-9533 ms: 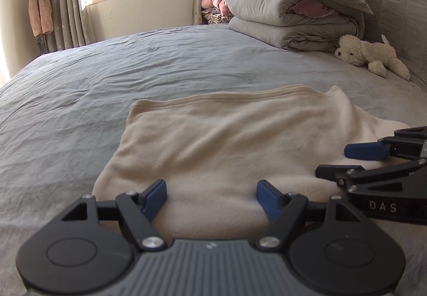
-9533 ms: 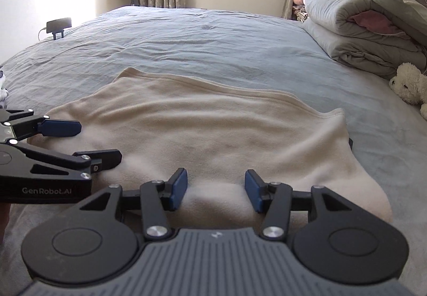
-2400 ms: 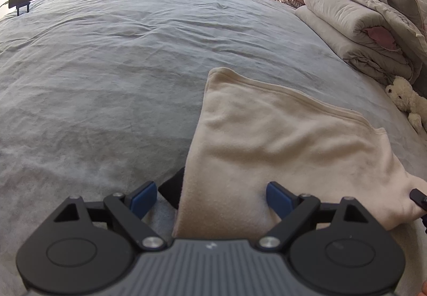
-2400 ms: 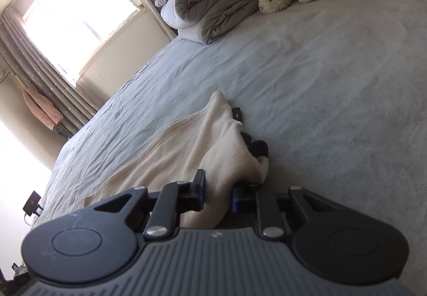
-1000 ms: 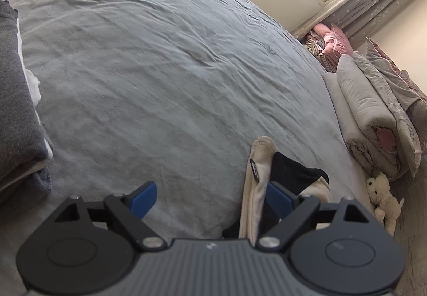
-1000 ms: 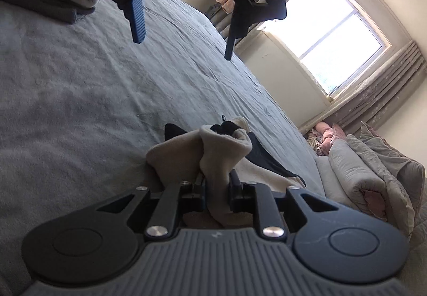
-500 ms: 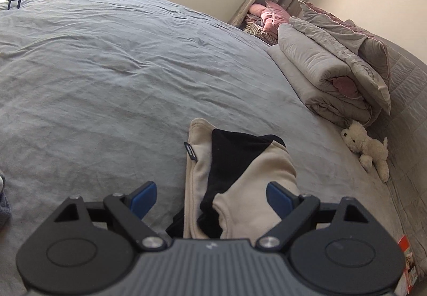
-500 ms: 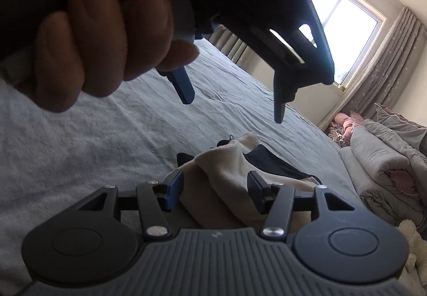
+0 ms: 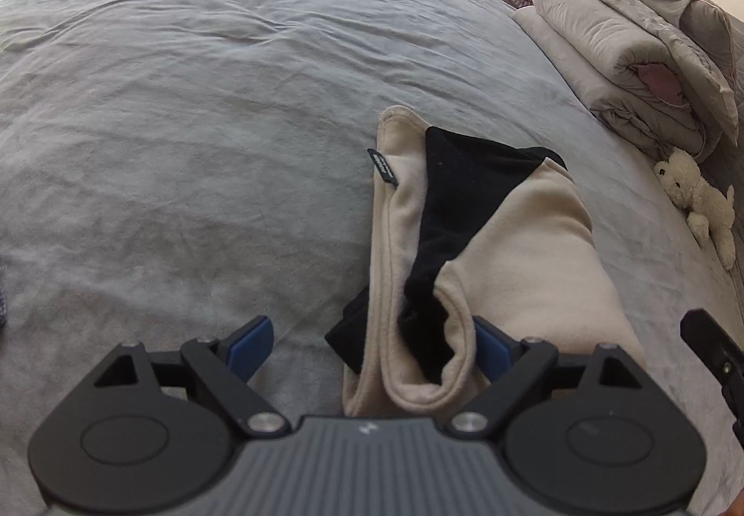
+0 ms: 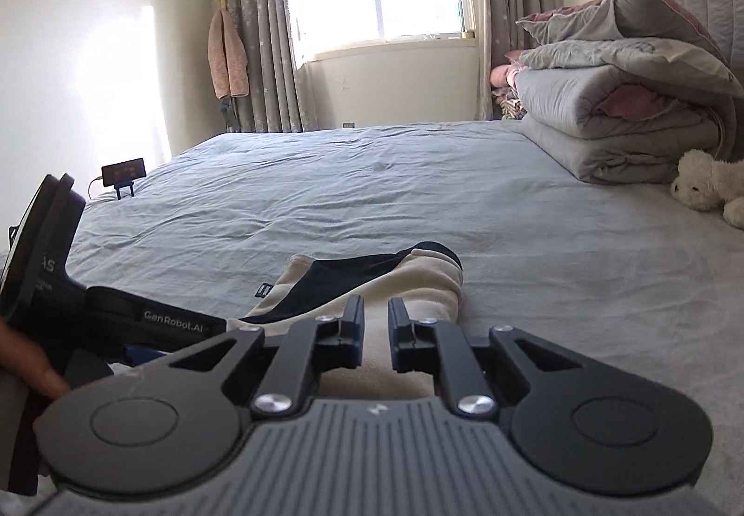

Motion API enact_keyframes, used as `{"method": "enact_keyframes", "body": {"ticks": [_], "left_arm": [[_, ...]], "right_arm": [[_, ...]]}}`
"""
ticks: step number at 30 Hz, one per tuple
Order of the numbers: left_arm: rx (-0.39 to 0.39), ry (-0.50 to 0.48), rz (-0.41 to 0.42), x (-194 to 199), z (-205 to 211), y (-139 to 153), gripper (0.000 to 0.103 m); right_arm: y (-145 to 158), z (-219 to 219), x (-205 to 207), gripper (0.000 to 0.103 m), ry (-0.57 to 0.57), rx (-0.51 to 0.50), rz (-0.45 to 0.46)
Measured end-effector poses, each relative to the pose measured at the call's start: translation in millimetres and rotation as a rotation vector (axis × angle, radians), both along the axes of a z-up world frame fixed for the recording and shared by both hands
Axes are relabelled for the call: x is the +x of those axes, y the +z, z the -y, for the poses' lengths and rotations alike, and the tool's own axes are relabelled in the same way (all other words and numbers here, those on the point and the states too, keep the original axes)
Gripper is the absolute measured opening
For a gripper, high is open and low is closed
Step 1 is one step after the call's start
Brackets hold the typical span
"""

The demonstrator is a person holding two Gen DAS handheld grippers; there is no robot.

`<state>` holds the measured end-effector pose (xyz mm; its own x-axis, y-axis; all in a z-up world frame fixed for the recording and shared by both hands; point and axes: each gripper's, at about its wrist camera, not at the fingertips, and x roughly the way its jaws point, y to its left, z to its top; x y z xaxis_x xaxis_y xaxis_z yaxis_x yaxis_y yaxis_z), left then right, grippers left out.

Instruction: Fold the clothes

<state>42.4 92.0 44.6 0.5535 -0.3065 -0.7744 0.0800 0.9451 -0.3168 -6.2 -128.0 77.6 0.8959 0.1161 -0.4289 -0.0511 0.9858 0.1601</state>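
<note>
Near end of the garment (image 9: 534,246) runs under the left gripper (image 9: 367,341) body in the left view; that edge is cut off. In the right view the right gripper (image 10: 375,323) covers the garment's near half, and the left gripper body blocks its left side. A finger shows at the frame's left edge, gripping that handle; the rest of the hand is out of frame. A small part of the right gripper pokes in at the right edge of the left view.

Garment: cream fleece, folded into a long narrow bundle lying on the bed (image 9: 209,121), a little right of centre. Black lining shows where the top layer is turned back in a wedge. A small dark tag (image 9: 383,167) sticks out at its left edge. The near end is loosely doubled, with a rounded lip.

Left jaws spread wide, blue pads either side of the garment's near end, the right pad against the cloth, the left pad over bare sheet. Right jaws nearly pressed together, a narrow slit between them; cream cloth shows through it, but whether they pinch it, cannot tell.

Room: wide open grey sheet to the left and beyond the garment. Folded quilts (image 10: 618,125) and a plush toy (image 9: 697,195) along the far right, well apart. A small dark device (image 10: 123,169) at the bed's far left edge.
</note>
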Motion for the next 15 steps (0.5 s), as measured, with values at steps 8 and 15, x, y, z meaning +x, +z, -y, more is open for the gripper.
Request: {"method": "enact_keyframes", "body": {"ticks": [8, 15], "left_arm": [[-0.046, 0.026, 0.082, -5, -5, 14, 0.09], [0.015, -0.074, 0.23, -19, 27, 22, 0.09]], "right_arm": [[-50, -24, -23, 0.012, -0.009, -0.044, -0.133], [-53, -27, -30, 0.012, -0.047, -0.036, -0.113]]}}
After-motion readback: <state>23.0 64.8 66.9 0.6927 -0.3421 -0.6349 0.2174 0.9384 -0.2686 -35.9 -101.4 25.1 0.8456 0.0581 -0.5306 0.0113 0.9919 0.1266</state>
